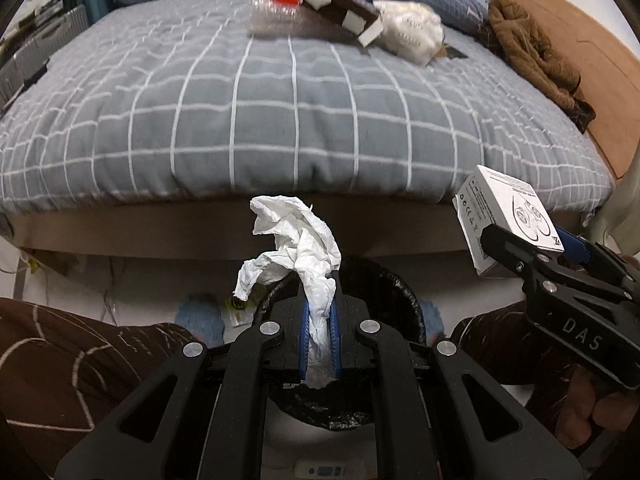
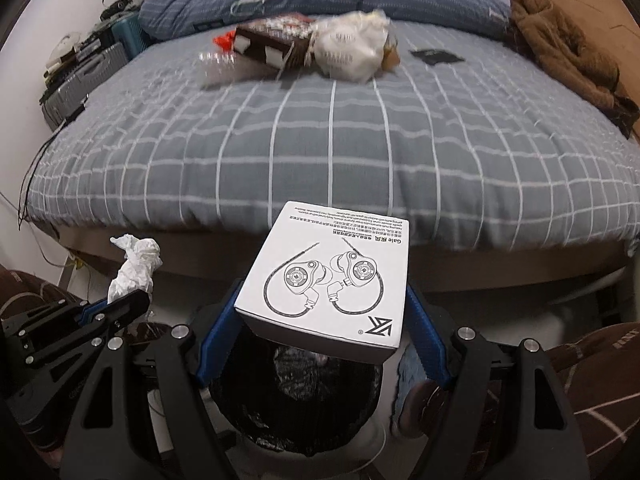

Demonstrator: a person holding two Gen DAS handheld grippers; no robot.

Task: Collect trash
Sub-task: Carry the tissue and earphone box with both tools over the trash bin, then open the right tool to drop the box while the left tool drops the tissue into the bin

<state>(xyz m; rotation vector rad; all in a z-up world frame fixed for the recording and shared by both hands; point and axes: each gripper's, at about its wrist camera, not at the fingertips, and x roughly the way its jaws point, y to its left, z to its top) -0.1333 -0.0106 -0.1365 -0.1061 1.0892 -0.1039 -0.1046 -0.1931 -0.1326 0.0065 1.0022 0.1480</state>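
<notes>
**Both grippers loaded over the bin: watch the release**

My left gripper (image 1: 319,332) is clamped tight on a crumpled tissue (image 1: 296,240), the blue pads pinching its lower tail while the bulk billows up and away from me beyond the tips. My right gripper (image 2: 320,320) stands wide, its pads pressed on the two sides of a white earphone box (image 2: 328,276). Both point steeply down at the black-lined bin (image 2: 296,412), which sits on the floor between my knees, just in front of the bed (image 1: 280,120).

Risks, as I judge them: the tissue is light and may cling to a pad or drift past the rim on release. The box reaches out past the fingertips, so if I open while its far end overhangs the rim, it could tip and land on the floor.

The box lies flat-face up, its long axis running along my fingers toward the bed, the logo end nearest me. The tissue's long axis runs up out of the jaws, leaning slightly left.

More trash (image 1: 340,16) waits on the far side of the bed.
</notes>
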